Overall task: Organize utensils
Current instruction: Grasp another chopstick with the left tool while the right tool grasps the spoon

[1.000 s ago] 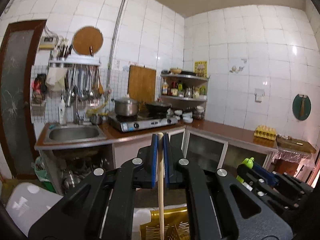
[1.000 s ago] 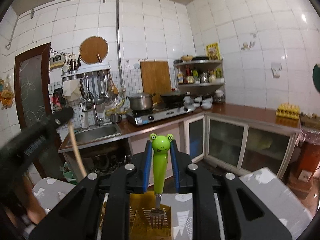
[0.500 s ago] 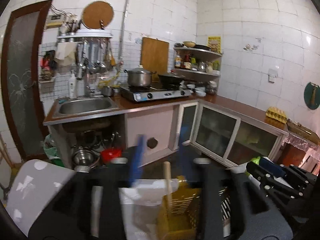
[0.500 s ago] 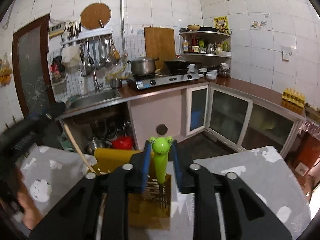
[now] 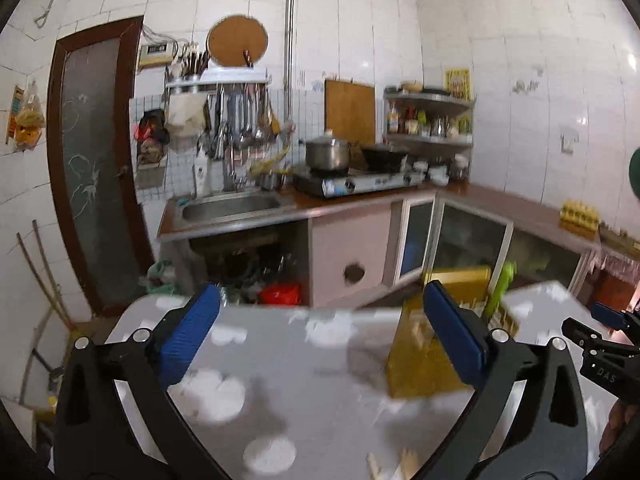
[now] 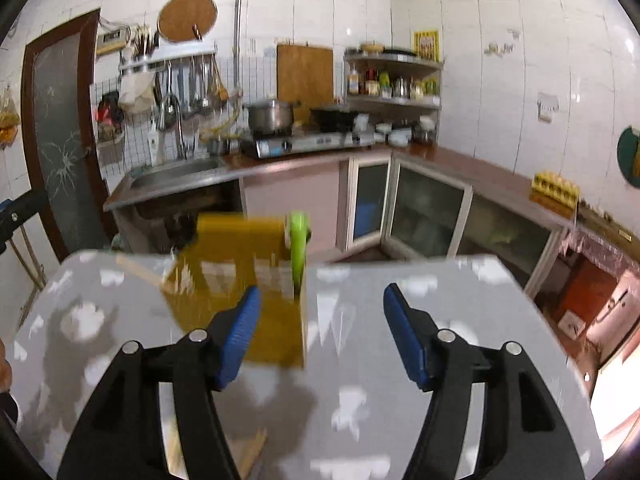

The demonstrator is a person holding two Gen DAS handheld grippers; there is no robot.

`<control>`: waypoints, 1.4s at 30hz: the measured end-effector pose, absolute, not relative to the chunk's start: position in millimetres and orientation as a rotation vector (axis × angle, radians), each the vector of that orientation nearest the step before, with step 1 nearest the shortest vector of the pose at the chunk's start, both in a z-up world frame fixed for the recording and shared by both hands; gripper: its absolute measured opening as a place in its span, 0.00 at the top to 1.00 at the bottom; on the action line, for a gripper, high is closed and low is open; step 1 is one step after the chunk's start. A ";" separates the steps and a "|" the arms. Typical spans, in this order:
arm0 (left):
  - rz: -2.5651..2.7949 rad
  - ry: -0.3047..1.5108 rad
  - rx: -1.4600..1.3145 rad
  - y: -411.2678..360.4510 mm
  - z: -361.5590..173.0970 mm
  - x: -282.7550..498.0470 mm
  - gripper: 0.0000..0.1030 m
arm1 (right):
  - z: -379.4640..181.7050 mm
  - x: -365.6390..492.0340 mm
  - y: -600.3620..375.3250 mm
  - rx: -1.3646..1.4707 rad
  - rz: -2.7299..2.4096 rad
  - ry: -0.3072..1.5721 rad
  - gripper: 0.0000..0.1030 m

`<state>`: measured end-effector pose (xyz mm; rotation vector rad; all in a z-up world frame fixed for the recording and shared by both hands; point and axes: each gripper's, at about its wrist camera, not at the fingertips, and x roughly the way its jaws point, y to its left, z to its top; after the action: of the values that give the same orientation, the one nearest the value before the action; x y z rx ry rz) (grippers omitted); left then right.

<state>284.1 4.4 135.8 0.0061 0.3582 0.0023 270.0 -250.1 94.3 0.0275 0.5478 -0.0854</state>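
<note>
Both grippers, left [image 5: 320,344] and right [image 6: 322,332], hang empty, jaws just sprung wide, over the table [image 6: 400,360]; the green fork [image 6: 298,252] stands in the yellow holder [image 6: 240,272]. Wooden sticks [image 5: 400,464] near the table's edge apparently remain.

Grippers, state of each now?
Left gripper: open, jaws just opened, nothing between them.
Right gripper: open, jaws just opened, empty; green-handled fork stands in the yellow holder.

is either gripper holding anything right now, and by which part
Nothing is held. The left gripper and right gripper have just been opening, empty; the green-handled fork stands in the yellow holder.
</note>
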 end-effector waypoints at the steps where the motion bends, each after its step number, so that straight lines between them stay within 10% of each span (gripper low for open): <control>1: 0.003 0.373 0.006 5.8 129.8 280.9 0.05 | 85.9 268.0 -251.4 0.034 -0.088 0.567 0.39; 27: 0.033 0.804 0.040 4.4 -27.6 280.0 0.05 | -45.0 240.8 -216.9 0.060 -0.097 0.869 0.40; 42: 0.011 0.838 0.039 -2.7 -38.1 282.7 0.05 | -50.4 247.4 -204.4 0.086 -0.104 0.925 0.65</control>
<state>282.7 -2.7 -38.1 0.0386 0.8376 0.0112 247.4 -204.4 -50.4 0.0856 0.9247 -0.1040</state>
